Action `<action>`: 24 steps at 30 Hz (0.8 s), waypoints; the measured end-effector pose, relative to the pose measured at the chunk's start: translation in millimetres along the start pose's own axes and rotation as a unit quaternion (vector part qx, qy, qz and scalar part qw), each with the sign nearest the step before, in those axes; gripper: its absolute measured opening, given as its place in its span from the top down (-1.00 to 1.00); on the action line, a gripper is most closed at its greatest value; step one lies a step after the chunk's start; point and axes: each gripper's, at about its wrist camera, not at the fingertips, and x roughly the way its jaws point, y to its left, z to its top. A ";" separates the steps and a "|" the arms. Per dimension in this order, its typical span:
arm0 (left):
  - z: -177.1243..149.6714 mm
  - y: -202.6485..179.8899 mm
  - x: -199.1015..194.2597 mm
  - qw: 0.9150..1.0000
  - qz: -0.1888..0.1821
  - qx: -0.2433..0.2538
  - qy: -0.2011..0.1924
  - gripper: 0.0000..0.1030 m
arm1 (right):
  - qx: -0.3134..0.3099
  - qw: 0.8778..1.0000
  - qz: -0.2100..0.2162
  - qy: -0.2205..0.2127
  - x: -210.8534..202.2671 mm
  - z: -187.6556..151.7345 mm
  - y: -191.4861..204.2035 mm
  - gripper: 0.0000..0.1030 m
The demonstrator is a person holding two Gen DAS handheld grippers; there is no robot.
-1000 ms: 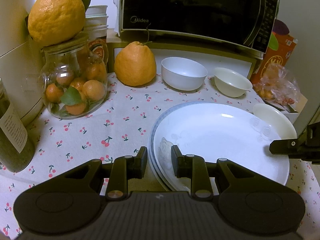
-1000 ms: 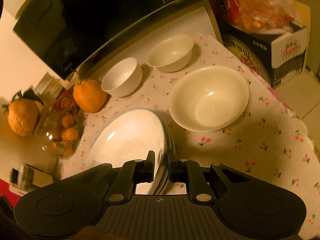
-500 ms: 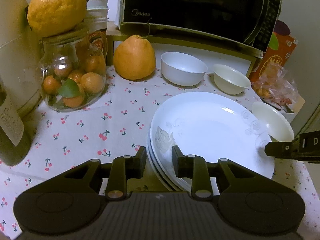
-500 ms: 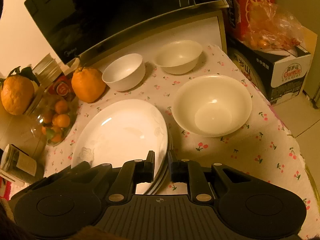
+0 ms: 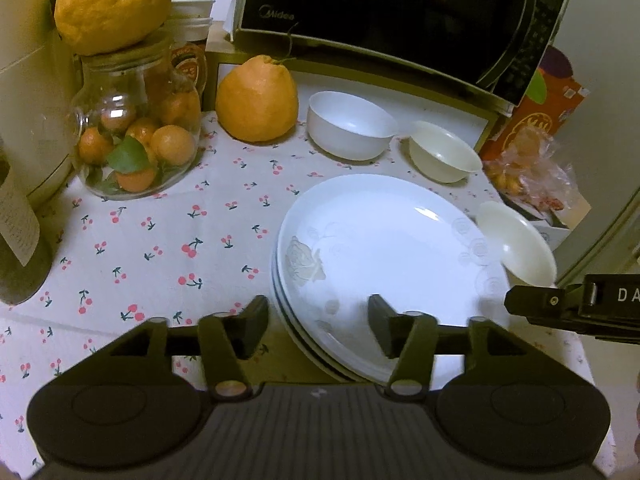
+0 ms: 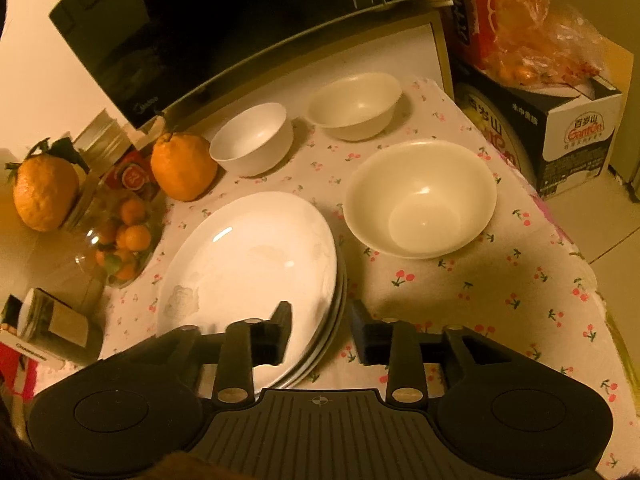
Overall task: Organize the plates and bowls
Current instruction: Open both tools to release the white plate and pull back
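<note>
Now both grippers have just been opening. Left gripper [image 5: 318, 330] and right gripper [image 6: 320, 334] each straddle the plate stack's [image 5: 384, 264] rim (pads clear, nothing grasped).

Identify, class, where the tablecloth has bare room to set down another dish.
Widest bare cloth: between glass jar and stack of plates. Another patch lies near of the large bowl, toward the table edge. Crowded: the back row under the microwave, with two small bowls.
</note>
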 end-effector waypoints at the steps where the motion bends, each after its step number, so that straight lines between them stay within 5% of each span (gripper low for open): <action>1: 0.7 -1.9 -4.0 1.000 0.000 0.001 0.000 -0.24 | -0.001 1.000 0.001 -0.003 -4.4 0.0 0.1 0.10; 6: 3.4 -11.1 -22.0 1.000 0.004 0.011 -0.001 -0.72 | 0.003 1.000 0.009 -0.013 -22.2 -0.1 -1.1 -0.22; 9: 2.9 -16.3 -32.2 1.000 0.005 0.013 0.001 -0.83 | -0.003 1.000 0.011 -0.017 -32.5 -1.7 -0.8 -0.33; 16: -0.5 -20.8 -46.0 1.000 -0.006 0.009 0.001 -0.99 | -0.004 1.000 0.018 -0.025 -52.7 -7.0 -7.4 -0.58; 24: 26.6 -28.3 -43.0 0.999 0.019 0.027 0.001 -0.99 | -0.005 0.999 -0.001 -0.035 -49.0 20.8 -10.3 -0.65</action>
